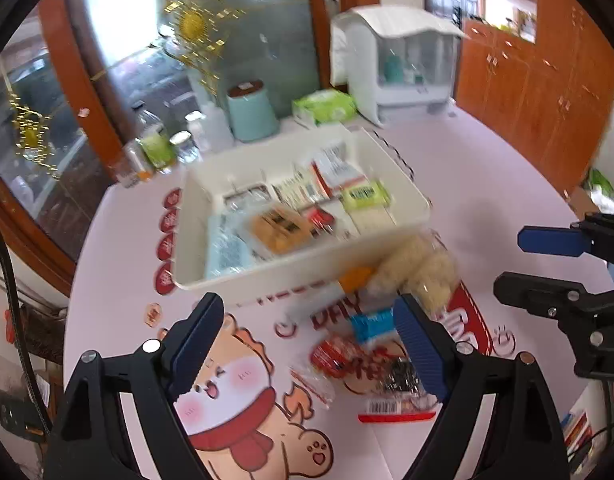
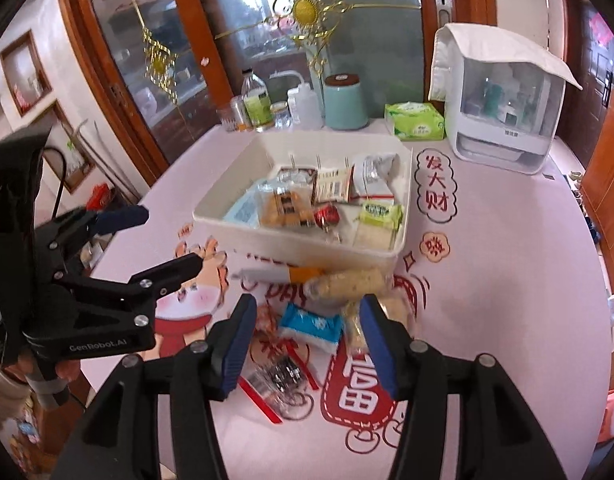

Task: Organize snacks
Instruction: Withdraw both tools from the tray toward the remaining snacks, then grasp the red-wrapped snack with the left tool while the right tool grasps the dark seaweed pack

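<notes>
A: Where are the snacks?

B: Most lie in the white bin (image 2: 299, 246), which sits mid-bench on the printed cloth (image 2: 487, 264): a tan cracker pack (image 2: 285, 208), a small red wrapped sweet (image 2: 327, 216), a green packet (image 2: 381, 214) and some paper-labelled packs toward the bin's far wall. The rest lie loose on the cloth, between the bin's near wall and the near edge of the bench.

A: Which ones are loose?

B: Pale puffed rolls in clear wrap (image 2: 351, 282) right beside the bin's near wall, an orange-tipped stick pack (image 2: 283, 274) next to them, a blue packet (image 2: 313, 326), and a clear bag with red trim (image 2: 275, 380) nearest the edge.

A: And the tongs?

B: The left tongs (image 1: 311, 344) are spread wide, holding nothing, above the cartoon print. The right tongs (image 2: 307, 344) are released too; the blue packet shows between their tips, but the pads (image 2: 377, 344) don't press on it.

A: Behind the bin?

B: Along the far edge stand bottles (image 2: 257, 100), a teal canister (image 2: 345, 100), a green tissue pack (image 2: 415, 120) and a white covered cabinet (image 2: 503, 100).
</notes>
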The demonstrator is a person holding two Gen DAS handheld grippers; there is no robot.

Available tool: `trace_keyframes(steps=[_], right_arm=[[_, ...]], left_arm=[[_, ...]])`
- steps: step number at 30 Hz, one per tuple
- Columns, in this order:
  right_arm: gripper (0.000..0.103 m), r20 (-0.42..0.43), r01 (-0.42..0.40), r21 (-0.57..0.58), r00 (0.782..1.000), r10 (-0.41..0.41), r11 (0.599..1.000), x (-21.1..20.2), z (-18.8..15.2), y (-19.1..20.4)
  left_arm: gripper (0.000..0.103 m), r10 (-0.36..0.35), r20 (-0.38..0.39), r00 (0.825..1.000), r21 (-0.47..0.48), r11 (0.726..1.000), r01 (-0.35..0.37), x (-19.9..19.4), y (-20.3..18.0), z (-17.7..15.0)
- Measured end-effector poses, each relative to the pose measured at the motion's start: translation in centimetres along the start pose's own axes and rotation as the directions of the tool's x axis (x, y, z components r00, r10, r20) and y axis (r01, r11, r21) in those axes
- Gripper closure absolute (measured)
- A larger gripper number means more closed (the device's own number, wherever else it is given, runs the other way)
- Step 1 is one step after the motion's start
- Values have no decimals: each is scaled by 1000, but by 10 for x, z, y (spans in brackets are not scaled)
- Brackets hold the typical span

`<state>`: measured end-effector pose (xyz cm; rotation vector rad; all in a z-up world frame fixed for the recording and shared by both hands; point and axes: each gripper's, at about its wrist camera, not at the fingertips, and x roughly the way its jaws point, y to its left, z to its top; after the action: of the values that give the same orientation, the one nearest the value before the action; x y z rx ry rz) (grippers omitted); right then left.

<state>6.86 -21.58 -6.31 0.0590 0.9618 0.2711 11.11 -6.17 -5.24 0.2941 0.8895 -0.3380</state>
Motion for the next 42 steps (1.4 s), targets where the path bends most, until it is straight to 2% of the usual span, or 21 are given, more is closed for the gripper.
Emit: trace_keyframes(steps=[6,13,18,24,33,42], right_arm=[[49,-49,8,6,999,-8,1000,20,-27,-1],[49,-110,6,50,994,-1,999,47,-53,-4],[49,-156,4,101,988,11,995,67,-71,-5],[49,-191,7,162,981,25,987,89,-86,-2],[48,-202,31,193,979,9,981,113,-91,11],[42,-186,119,197,979,-82,973,129,-93,30]], left_arm=[[17,-22,-74,997,33,999,24,31,-9,-20],[17,-38,-175,984,38,998,45,72,-3,-38],[17,-73,-258,963,63,994,92,98,-1,-51],[17,-81,-326,942,104,987,121,123,0,-62],[17,-115,-383,916,95,982,163,150,10,-62],[17,-185,-412,892,35,975,218,170,22,-58]])
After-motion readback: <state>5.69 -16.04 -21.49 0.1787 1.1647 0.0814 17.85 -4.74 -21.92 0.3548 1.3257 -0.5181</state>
